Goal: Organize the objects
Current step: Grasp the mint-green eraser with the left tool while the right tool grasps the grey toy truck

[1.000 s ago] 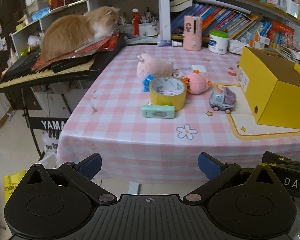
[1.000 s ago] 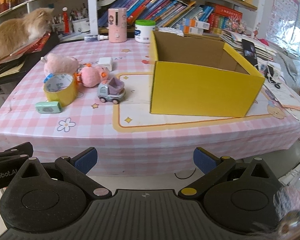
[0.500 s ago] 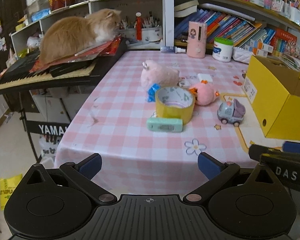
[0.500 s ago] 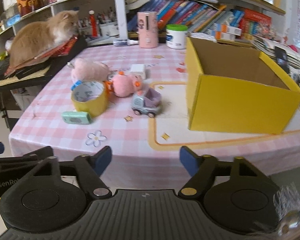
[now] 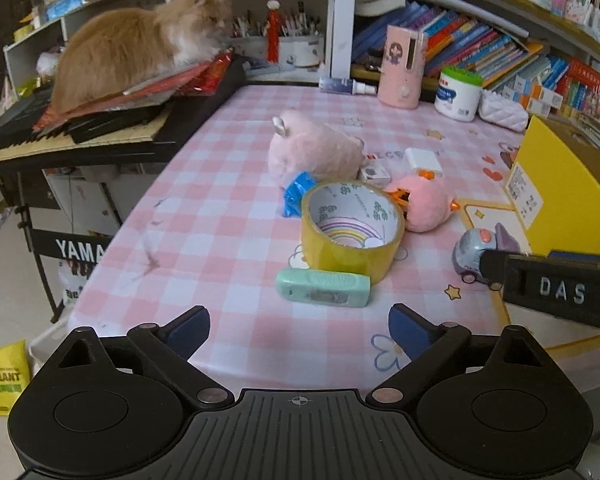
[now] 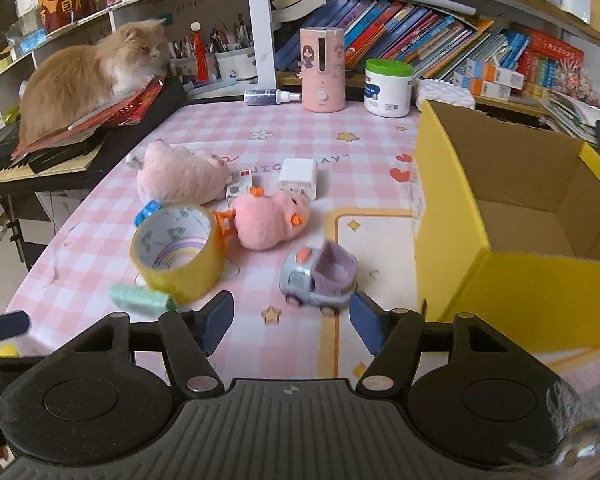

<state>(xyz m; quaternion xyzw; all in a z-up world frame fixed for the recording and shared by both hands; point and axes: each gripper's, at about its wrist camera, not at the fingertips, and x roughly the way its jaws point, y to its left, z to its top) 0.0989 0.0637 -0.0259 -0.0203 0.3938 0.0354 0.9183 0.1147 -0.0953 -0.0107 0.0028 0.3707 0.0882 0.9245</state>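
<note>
Claws first: left claw (image 5: 299,330) and right claw (image 6: 291,322) both gape wide, nothing held. Over the last second both have closed in on the desk (image 6: 380,148); earlier they hung back off its near edge, now the front items sit just ahead of the blue pads.

Nearest the left claw: mint green case (image 5: 323,289), lying flat, touching the yellow tape roll (image 5: 352,229) behind it. Nearest the right claw: toy truck (image 6: 318,276), lined up between the open fingers. Likely first pick.

Behind: pink chick plush (image 6: 271,219) against the tape roll, then pink pig plush (image 6: 180,176) and white charger (image 6: 298,178).

Right side: yellow box (image 6: 512,216), open, looks empty from here. Probable destination.

Far left: orange cat (image 6: 88,76) on the keyboard (image 5: 60,136).

Judgement: approach phase, nothing sorted yet.
</note>
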